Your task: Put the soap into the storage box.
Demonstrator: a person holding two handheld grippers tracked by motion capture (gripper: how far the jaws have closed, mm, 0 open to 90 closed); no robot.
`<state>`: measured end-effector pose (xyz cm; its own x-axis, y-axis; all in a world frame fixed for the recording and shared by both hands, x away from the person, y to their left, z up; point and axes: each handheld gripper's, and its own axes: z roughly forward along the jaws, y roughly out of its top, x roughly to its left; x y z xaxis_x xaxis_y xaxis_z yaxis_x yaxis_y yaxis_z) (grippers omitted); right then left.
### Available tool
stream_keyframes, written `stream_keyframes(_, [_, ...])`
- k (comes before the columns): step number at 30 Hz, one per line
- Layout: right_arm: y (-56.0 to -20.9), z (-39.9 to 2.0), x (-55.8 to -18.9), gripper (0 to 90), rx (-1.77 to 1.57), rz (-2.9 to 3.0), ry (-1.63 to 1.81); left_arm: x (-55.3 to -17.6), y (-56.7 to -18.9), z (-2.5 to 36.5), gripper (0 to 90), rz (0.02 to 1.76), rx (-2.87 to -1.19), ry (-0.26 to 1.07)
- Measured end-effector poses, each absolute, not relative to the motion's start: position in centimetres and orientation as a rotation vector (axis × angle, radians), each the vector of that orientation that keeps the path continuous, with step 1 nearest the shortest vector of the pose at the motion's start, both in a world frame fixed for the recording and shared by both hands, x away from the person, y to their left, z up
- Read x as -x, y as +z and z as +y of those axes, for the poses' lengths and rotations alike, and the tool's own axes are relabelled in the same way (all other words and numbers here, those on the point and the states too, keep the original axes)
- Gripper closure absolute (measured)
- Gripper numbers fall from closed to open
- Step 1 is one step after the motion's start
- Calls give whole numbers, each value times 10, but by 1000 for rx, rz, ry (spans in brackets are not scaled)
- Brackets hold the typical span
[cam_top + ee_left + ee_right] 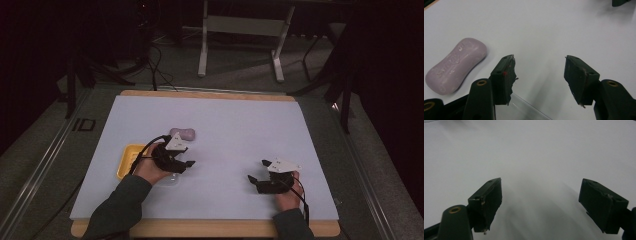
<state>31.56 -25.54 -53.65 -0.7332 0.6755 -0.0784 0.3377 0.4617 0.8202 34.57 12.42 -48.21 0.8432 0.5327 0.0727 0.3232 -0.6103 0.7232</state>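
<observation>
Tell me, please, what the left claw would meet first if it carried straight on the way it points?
Probably only bare white table: the left claw stands open and the purple soap lies off to its side.

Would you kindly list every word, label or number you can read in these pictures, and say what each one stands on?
"ID": white letters on the dark floor left of the table, in the high view.
Embossed word on the purple soap bar: too faint and blurred to read in the left gripper view.
Small dark marks on the grey plates atop the left gripper and right gripper: too small to read.
</observation>
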Motion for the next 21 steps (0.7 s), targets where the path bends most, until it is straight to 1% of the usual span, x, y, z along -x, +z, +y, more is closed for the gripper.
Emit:
stream_keyframes(7, [-537, -255, -316, 183, -850, 2321, 1173, -355, -480, 128, 420, 632, -2259, 362])
stream_keyframes(15, [-537, -255, -316, 183, -848, 2321, 1172, -366, -476, 129, 414, 627, -2286, 363])
stream_keyframes(21, [-537, -255, -316, 183, -848, 2321, 1171, -372, -474, 132, 394, 622, -2290, 353])
